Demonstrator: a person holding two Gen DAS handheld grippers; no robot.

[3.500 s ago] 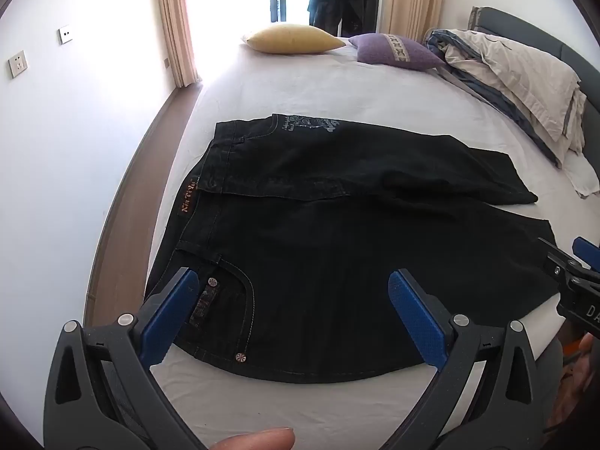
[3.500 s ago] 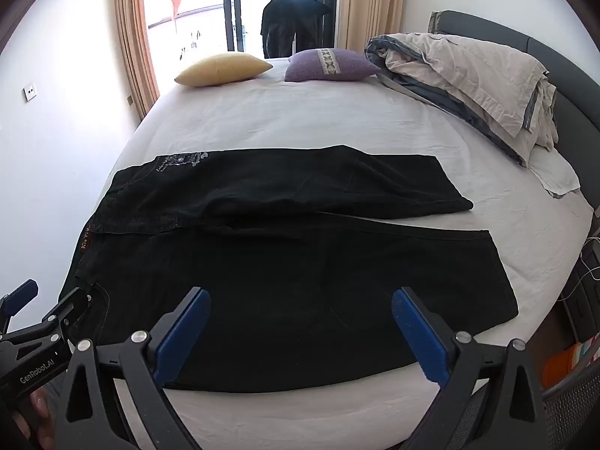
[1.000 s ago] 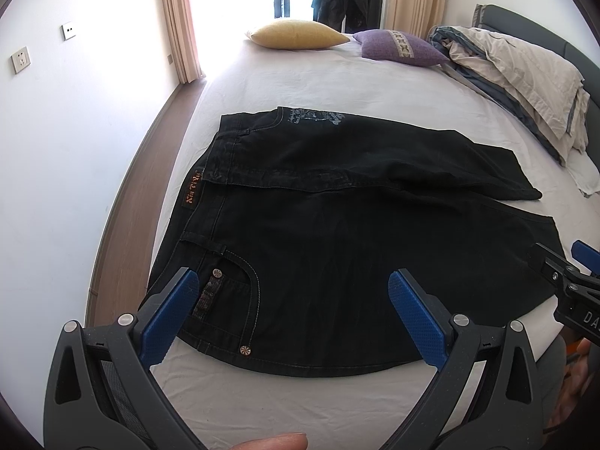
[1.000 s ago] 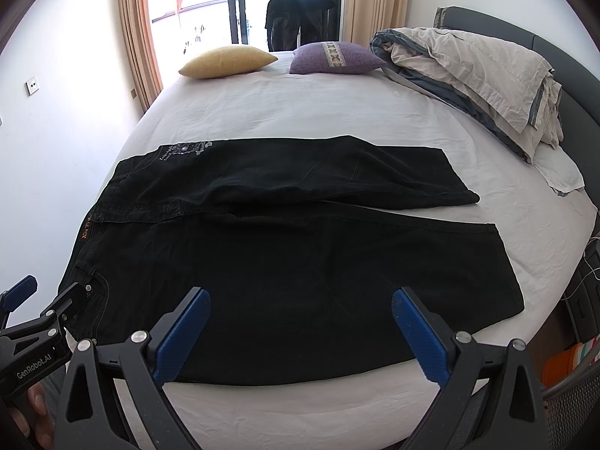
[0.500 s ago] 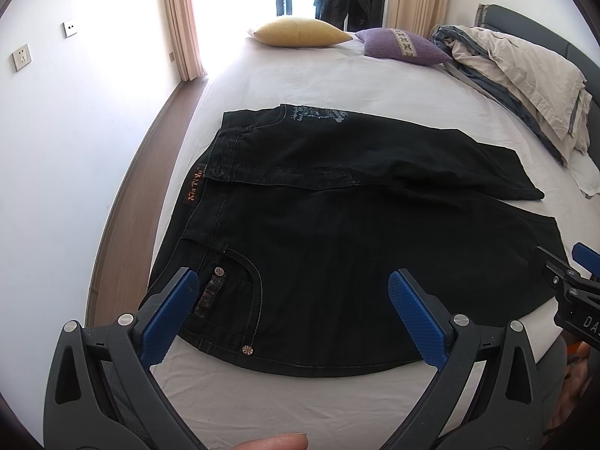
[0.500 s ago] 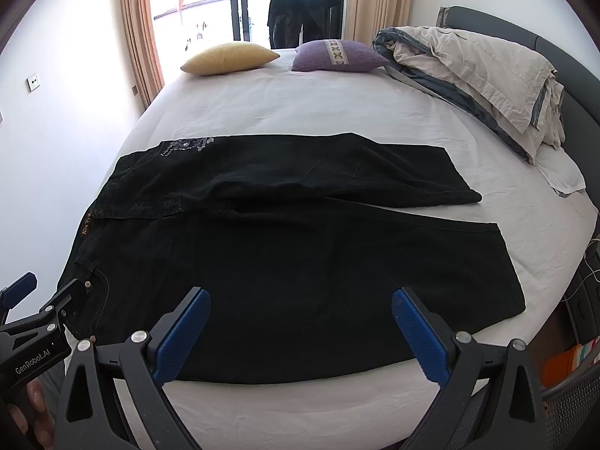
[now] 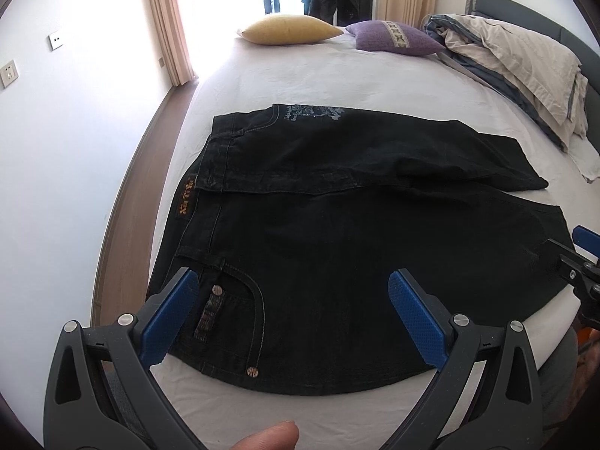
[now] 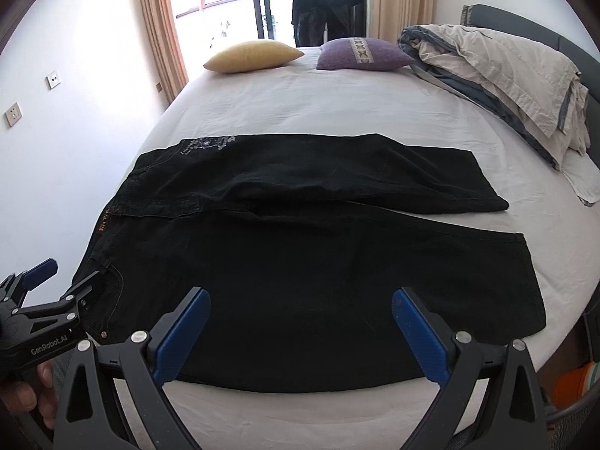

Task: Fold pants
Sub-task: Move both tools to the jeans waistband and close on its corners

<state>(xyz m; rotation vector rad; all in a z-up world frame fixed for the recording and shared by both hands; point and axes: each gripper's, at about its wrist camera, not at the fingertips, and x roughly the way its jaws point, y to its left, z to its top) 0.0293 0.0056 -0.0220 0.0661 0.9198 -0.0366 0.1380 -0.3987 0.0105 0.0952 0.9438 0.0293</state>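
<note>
Black jeans (image 7: 337,247) are laid flat across the near edge of the white bed sheet (image 8: 337,112), waistband to the left, both legs extended to the right. The left gripper (image 7: 288,311) is held above the front pocket, jaws spread wide, nothing gripped. The right gripper (image 8: 300,322) is held over the near leg, likewise wide open and empty.

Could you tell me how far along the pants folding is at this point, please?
Barely begun. Done: the black pants lie spread flat on the bed, waistband to the left, both legs side by side and no fold visible. In hand: nothing; the left gripper and right gripper both hover open above the near edge, gripping no cloth. Left: every fold, probably starting with one leg over the other.
</note>
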